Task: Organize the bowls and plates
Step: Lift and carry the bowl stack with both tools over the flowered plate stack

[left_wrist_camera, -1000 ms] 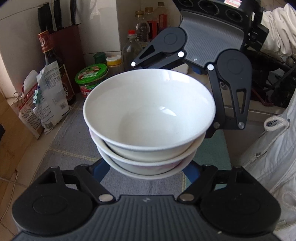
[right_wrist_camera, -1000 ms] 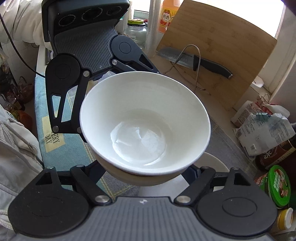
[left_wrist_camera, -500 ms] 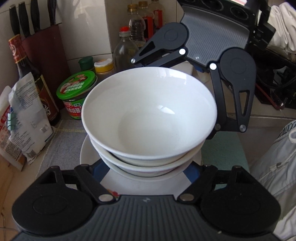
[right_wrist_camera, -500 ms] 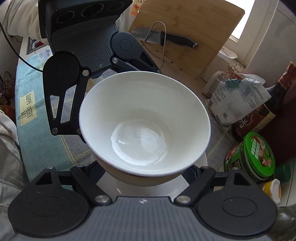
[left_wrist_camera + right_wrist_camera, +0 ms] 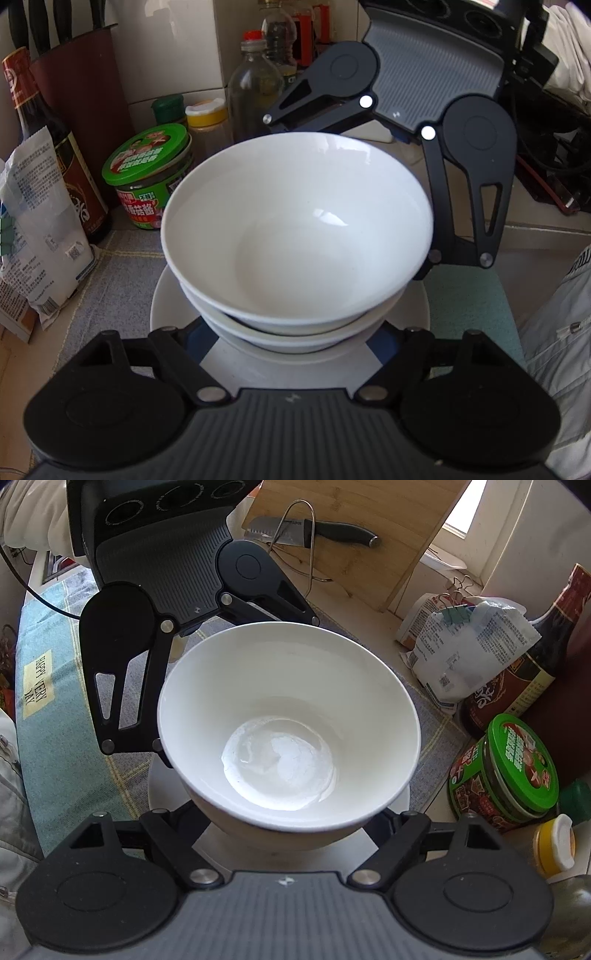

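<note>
A stack of white bowls (image 5: 295,236) hangs between both grippers, which face each other across it. My left gripper (image 5: 291,338) is shut on the stack's near side low down, its blue pads (image 5: 195,336) mostly hidden under the bowls. From the far side my right gripper (image 5: 349,188) clamps the same stack. In the right wrist view the top bowl (image 5: 288,738) fills the middle, the right gripper (image 5: 288,823) grips it from below and the left gripper (image 5: 236,683) from beyond. A white plate (image 5: 166,306) (image 5: 159,794) lies directly beneath on the grey mat. Contact between stack and plate cannot be told.
A green-lidded jar (image 5: 147,173), a dark sauce bottle (image 5: 44,147), a clipped bag (image 5: 37,240), a knife block (image 5: 81,92) and several bottles crowd one side. A bamboo cutting board with a knife (image 5: 351,535) leans behind. A teal mat (image 5: 55,701) and a person's pale sleeve (image 5: 561,332) lie opposite.
Both grippers have carried the bowl stack down and sideways toward the jar. The white plate has come into view under the stack. Neither grip has altered.
</note>
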`<state>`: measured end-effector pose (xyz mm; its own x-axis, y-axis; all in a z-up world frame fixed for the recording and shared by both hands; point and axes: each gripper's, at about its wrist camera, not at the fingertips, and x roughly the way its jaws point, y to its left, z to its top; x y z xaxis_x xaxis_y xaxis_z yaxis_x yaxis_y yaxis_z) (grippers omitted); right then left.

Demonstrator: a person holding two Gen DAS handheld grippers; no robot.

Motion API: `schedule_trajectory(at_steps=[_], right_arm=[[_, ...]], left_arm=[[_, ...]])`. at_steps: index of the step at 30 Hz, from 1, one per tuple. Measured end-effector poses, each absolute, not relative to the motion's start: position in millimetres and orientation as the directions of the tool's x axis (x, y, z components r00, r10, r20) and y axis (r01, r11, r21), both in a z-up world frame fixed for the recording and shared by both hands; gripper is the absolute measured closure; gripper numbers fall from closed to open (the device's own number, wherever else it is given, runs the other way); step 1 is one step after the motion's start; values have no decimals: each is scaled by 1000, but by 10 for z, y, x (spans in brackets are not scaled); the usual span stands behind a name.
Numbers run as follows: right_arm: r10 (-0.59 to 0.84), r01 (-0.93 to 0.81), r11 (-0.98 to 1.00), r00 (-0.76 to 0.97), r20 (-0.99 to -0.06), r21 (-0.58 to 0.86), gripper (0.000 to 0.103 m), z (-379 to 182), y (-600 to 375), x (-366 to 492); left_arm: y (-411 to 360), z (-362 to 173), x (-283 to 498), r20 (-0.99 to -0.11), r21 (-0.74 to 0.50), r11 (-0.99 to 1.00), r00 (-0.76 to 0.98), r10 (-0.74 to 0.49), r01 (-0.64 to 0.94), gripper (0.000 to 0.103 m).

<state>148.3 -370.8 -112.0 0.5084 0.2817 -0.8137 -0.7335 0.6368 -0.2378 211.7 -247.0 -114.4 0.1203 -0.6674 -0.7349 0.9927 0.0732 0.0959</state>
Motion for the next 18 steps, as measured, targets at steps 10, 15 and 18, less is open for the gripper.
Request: schedule_trajectory(at_steps=[10, 15, 18], right_arm=[[273, -728, 641, 513, -814, -244, 14, -1150, -3715, 1502], [279, -724, 647, 515, -810, -238, 14, -1160, -3721, 1519], [280, -721, 652, 517, -809, -235, 14, -1163, -3729, 1514]], left_arm=[[-2503, -1172, 2125, -739, 102, 73, 125, -662, 992, 20], [-2500, -1158, 2152, -740, 99, 69, 120, -662, 993, 20], [-2497, -1156, 2153, -737, 103, 67, 122, -665, 992, 20]])
